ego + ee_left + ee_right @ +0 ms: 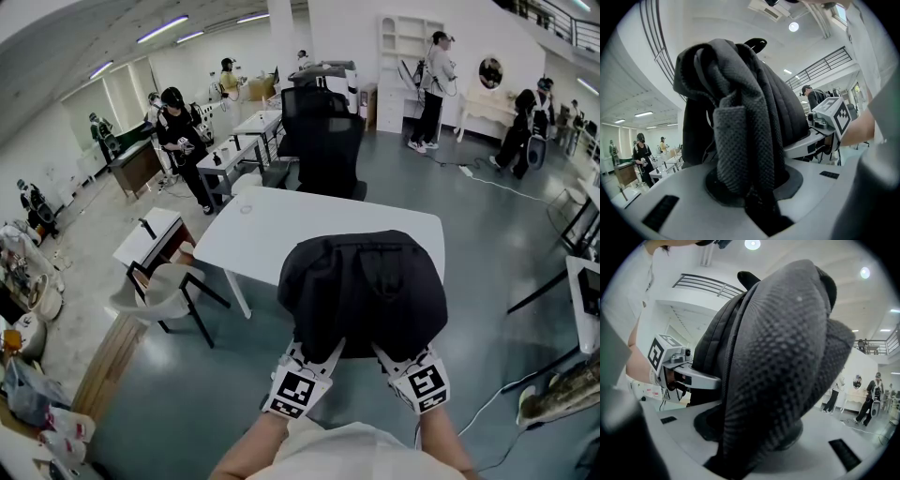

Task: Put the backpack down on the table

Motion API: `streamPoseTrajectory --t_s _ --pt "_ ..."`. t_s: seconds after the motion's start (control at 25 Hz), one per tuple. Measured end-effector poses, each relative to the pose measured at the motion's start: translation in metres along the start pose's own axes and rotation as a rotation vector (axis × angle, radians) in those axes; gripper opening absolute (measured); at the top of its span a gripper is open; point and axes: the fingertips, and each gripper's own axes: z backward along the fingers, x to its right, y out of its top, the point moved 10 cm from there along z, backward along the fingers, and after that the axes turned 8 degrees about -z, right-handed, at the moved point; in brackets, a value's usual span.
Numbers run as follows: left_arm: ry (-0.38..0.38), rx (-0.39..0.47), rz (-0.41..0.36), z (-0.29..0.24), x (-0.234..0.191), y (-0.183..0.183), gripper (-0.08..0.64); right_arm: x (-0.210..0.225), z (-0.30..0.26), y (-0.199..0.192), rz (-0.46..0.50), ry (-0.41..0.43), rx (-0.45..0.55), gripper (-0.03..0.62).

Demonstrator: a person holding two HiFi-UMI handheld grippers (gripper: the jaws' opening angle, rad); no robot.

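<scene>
The left gripper is clamped on a padded mesh strap of the black backpack. If that soft webbing slips through the jaws, the bag could tip and drop off the near edge of the white table. The right gripper is likewise closed on backpack fabric. The backpack rides just ahead of both grippers, draped over their tips, above the table's near edge. It probably isn't resting on the tabletop yet, though its underside is hidden.
</scene>
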Motion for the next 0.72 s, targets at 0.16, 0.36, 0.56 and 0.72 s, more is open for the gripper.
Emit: streamPoseTrajectory --t_s 0.16,0.36,0.56,0.72 --pt "0.001 -0.002 0.000 0.002 -0.002 -0.002 0.106 -0.002 -0.003 -0.003 0.001 0.005 0.002 0.186" --pt "0.008 -0.003 0.005 0.006 -0.005 -0.004 0.104 -0.006 -0.007 0.001 -0.001 0.005 -0.009 0.186" --pt "0.016 -0.005 0.006 0.007 -0.014 -0.008 0.103 -0.007 -0.018 0.002 0.000 0.015 -0.010 0.186" --pt "0.021 -0.007 0.010 0.009 -0.025 -0.014 0.101 -0.010 -0.031 0.003 -0.001 0.027 -0.010 0.186"
